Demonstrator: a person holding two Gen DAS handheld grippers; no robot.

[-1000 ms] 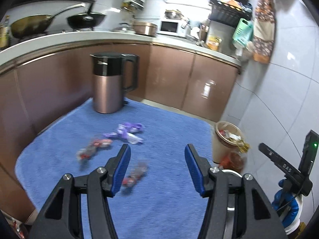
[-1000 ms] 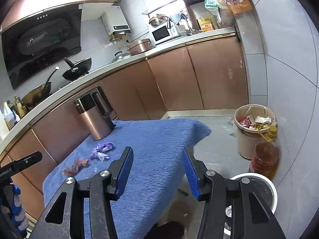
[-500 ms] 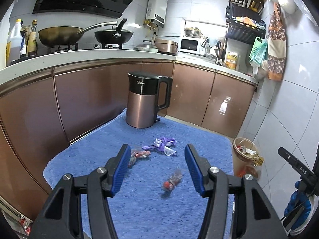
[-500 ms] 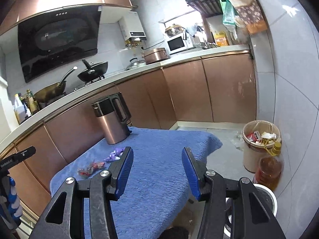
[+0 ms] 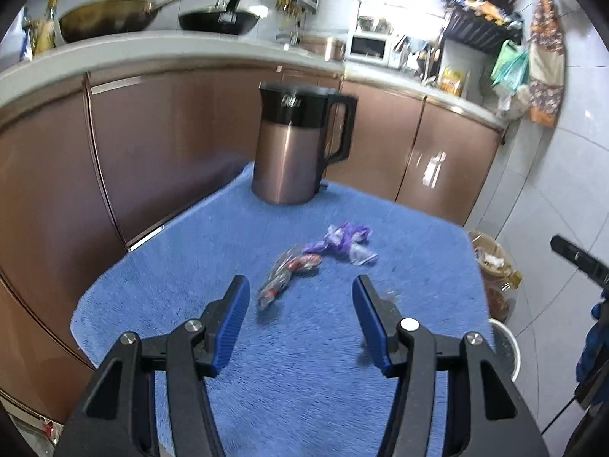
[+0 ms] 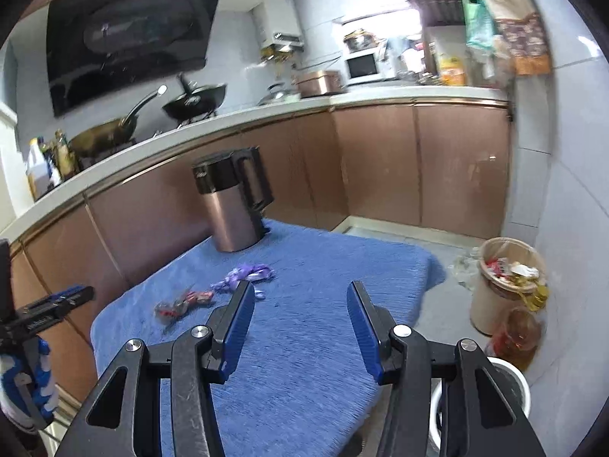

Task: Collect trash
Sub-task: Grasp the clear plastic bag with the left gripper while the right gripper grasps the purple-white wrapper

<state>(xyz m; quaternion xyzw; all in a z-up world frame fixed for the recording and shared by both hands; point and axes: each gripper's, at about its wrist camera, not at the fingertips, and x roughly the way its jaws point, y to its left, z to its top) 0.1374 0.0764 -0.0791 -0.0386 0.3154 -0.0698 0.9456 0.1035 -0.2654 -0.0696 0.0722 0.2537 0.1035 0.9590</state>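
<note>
Left gripper [image 5: 300, 302] fingers spread above red wrapper [image 5: 283, 278], right gripper [image 6: 298, 306] fingers spread over blue towel [image 6: 304, 346] near its edge

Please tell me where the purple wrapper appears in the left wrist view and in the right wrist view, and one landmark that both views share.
Left wrist view: the purple wrapper lies right of centre on the blue cloth, in front of the kettle.
Right wrist view: the purple wrapper lies left of centre, just beyond the left finger of the right tool.
Shared landmark: the kettle, standing at the far edge of the cloth.
</note>
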